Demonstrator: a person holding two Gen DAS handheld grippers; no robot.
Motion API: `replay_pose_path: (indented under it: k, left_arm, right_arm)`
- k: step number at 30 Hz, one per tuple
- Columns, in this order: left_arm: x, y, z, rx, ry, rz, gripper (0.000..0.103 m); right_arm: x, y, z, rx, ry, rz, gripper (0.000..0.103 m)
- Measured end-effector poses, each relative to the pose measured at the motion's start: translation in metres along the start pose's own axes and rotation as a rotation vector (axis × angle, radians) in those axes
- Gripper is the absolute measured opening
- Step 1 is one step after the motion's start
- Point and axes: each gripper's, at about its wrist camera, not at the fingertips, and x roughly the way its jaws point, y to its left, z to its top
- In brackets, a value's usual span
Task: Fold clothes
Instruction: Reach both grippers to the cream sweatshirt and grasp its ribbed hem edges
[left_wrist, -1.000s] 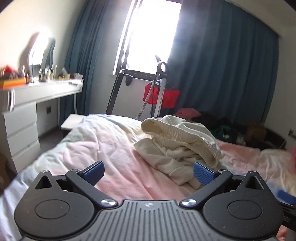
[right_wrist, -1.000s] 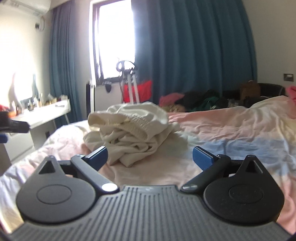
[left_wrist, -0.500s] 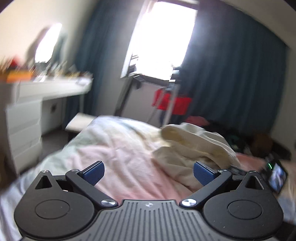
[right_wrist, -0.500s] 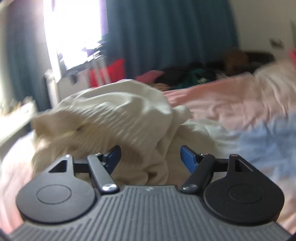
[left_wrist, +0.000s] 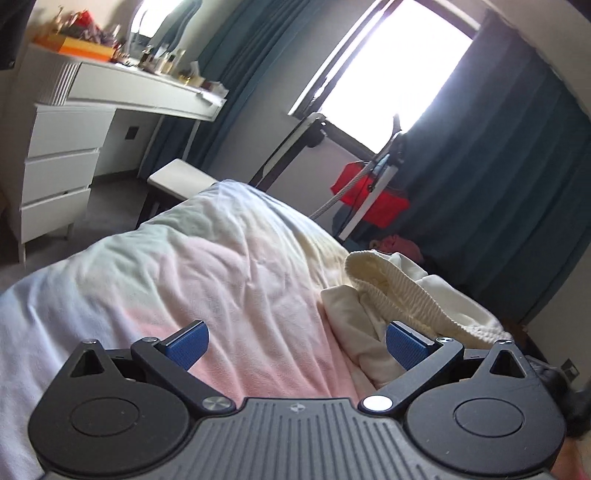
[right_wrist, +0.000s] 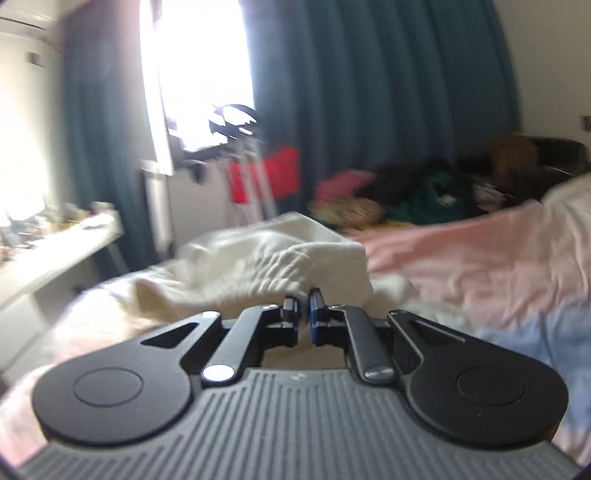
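A crumpled cream garment with a ribbed hem lies bunched on the bed, which is covered by a pink and pale blue duvet. My left gripper is open and empty, low over the duvet, with the garment at its right fingertip. In the right wrist view the same garment lies straight ahead. My right gripper has its jaws closed at the garment's near edge, and cloth seems pinched between the pads; the view is blurred.
A white dresser with drawers and a cluttered desk top stand at the left. A clothes rack with a red bag stands under the window by dark blue curtains. More clothes are piled beyond the bed.
My right gripper has moved in to the garment and gone from open to shut at its edge. My left gripper has tilted and shifted left, staying open.
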Motion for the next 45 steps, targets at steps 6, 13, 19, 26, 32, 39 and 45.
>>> replay_pose_path:
  k: [6,13,19,26,32,39,45]
  left_arm:
    - [-0.019,-0.025,-0.003,0.081,0.004,-0.059,0.103]
    - [-0.055,-0.054,-0.029,0.217,0.056,-0.042,0.103]
    - [-0.056,-0.067,-0.061,0.273,0.132,-0.003,0.103]
    - [-0.029,-0.061,-0.071,0.241,0.220,0.002,0.103]
    - [0.011,-0.057,-0.074,0.235,0.264,0.015,0.102]
    - [0.043,-0.041,-0.071,0.130,0.302,-0.039,0.101]
    - [0.076,-0.020,-0.064,-0.011,0.349,-0.136,0.094]
  right_arm:
    - [-0.121,0.003,0.017,-0.016,-0.044,0.130,0.009]
    - [-0.203,-0.034,-0.030,0.025,0.056,0.172,0.008]
    - [-0.196,-0.067,-0.062,0.128,0.254,0.136,0.010]
    - [-0.210,-0.086,-0.059,0.248,0.217,0.224,0.016]
    - [-0.220,-0.121,-0.057,0.416,0.141,0.210,0.069]
    - [-0.151,-0.122,-0.073,0.382,0.341,0.136,0.069]
    - [-0.106,-0.121,-0.094,0.356,0.456,0.089,0.065]
